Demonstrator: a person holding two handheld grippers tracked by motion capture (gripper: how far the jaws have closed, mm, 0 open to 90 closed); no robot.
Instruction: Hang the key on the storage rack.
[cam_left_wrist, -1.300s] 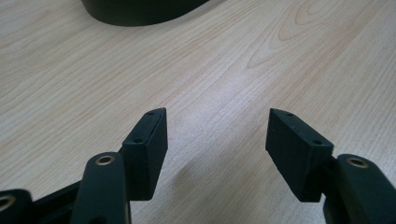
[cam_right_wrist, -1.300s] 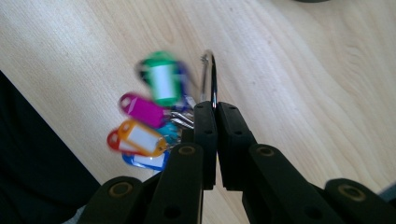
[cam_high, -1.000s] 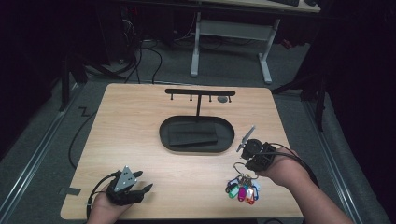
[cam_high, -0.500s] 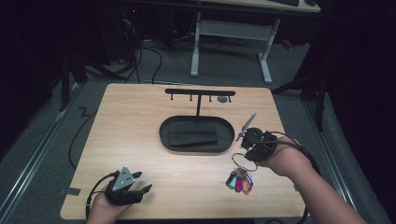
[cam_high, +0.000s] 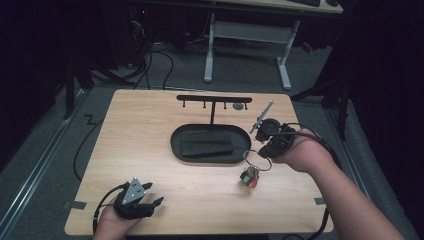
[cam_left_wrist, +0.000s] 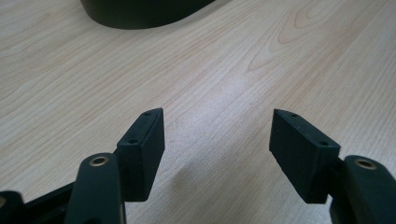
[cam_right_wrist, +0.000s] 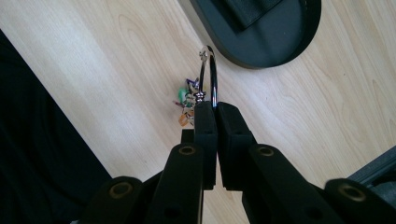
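Metal key ring (cam_right_wrist: 208, 74) pinched edge-on in right gripper (cam_right_wrist: 216, 106), jaws fully closed on the wire; coloured keys (cam_high: 249, 177) dangling below ring, just off the wooden table (cam_high: 150, 130). Seen from above: ring (cam_high: 258, 159) hanging under right gripper (cam_high: 267, 142), beside the right end of the black oval tray (cam_high: 175, 142), below and right of the black hook rack (cam_high: 214, 99).

Left gripper (cam_high: 134, 202) parked low at near-left table corner, jaws just been opening, now wide apart with nothing between; bare table (cam_left_wrist: 210, 84) ahead of pads (cam_left_wrist: 306, 156).

Likely step: carry to rack, hang ring on a peg.

Doing it well:
- Keep grip firm; thin wire between flat pads can pivot or slip out.
- Lift enough for keys to clear tray rim and rack post before moving across.
- Move slowly, let key swing settle before final approach.
- Present ring's open loop facing the peg, plane square to it; current hold leaves most of loop free ahead of jaws, good.
- Slide loop over peg tip, lower until peg carries weight, only then release.
- Avoid knocking the top bar; rack could tip.
- Keep left gripper clear, or ready to steady the rack base.
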